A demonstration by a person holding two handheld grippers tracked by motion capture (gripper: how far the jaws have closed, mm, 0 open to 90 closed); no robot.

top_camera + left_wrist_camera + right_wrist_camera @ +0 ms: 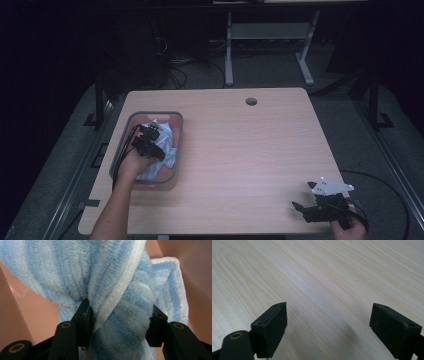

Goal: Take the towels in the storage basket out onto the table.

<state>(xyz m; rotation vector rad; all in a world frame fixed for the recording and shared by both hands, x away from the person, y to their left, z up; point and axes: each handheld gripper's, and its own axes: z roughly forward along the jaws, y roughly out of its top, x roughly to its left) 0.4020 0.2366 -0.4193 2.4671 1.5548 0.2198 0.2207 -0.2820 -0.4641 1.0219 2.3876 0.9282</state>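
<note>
Towel [120,290] bunching in pink tub [176,131], left of frame; left gripper [120,325] pinching its fold, reaching straight down into it. Right gripper [328,322] idling wide over bare table [250,150], lower right.

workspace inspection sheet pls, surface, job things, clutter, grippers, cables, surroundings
surface: pale wood-grain table, round grommet hole near far edge
job's things: blue-and-white striped terry towel bunched in pink plastic tub at table's left
clutter: nothing seen
grippers: left gripper down in the tub, jaws pressed on a towel fold; right gripper open over bare wood at the near right corner
cables: black cable trails from left gripper over the tub rim; more on the floor
surroundings: dark room, grey desk frame behind
</note>
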